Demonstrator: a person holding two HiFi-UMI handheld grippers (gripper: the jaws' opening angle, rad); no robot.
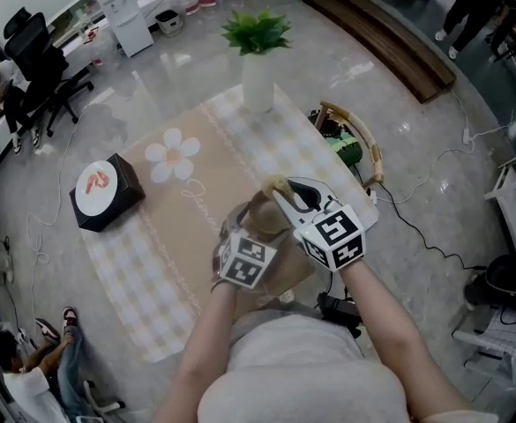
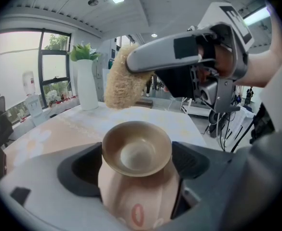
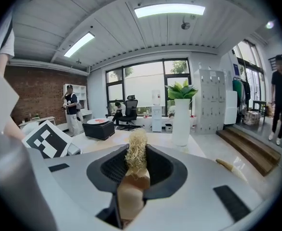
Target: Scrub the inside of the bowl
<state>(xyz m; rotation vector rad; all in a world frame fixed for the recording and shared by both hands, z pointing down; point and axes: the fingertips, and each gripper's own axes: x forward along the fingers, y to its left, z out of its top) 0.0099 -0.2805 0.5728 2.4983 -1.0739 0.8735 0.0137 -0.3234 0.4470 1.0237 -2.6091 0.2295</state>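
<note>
Over the checked cloth (image 1: 152, 263): the bowl (image 2: 137, 153) was held up off the table, carried by the left gripper (image 2: 136, 171).
Left fingers: the pads (image 2: 78, 171) were clamped on the bowl's pale body, one on each side, just under its round brown hollow.
Right fingers: the right gripper (image 3: 137, 170) was clenched on the tan handle of the brush (image 3: 136, 153), with the straw-coloured tuft standing out past the pads.
Bowl against brush: the tuft hung above and beyond the hollow, near but not touching.
Handling: the bowl looked glazed, rigid and breakable. It was probably slick enough to twist under scrubbing, so a firm hold on the body seemed right.
Brush: likely light, with fibres that would give.
</note>
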